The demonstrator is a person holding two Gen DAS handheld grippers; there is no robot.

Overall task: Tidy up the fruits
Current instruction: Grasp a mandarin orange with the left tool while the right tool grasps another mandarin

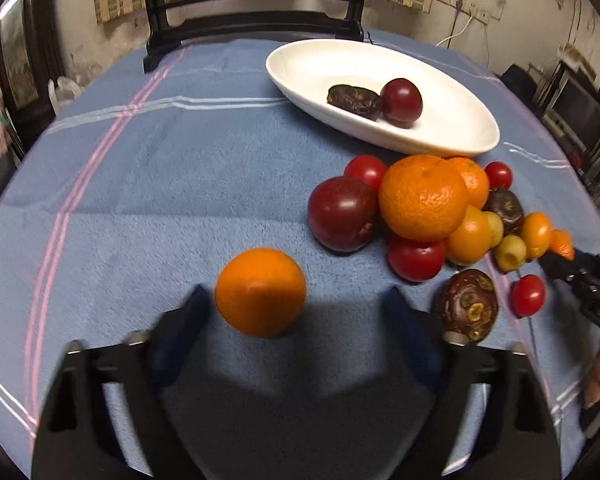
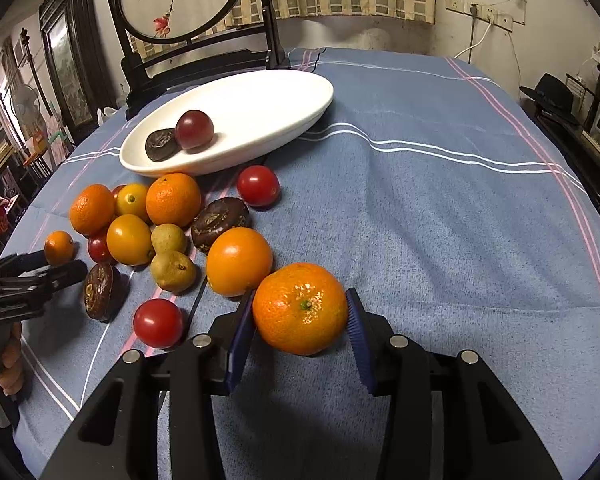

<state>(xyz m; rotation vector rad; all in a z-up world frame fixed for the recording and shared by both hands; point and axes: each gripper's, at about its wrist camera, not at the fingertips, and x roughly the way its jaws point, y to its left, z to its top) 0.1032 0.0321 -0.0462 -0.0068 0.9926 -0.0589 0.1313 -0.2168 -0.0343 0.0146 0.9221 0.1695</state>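
Blue cloth point(image 2: 440, 220) covers the table. My right tongs point(image 2: 300, 312) clamp a mandarin point(image 2: 300, 308) at the near edge of the fruit pile, ready for the dish point(image 2: 260, 92) at far left. My left tongs point(image 1: 296, 308) stand wide around an orange point(image 1: 260, 292), not gripping.

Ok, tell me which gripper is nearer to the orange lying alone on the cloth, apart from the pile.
Left. The left gripper has the lone orange between its open jaws, not gripped. The right gripper is beyond the fruit pile from it, shut on a mandarin.
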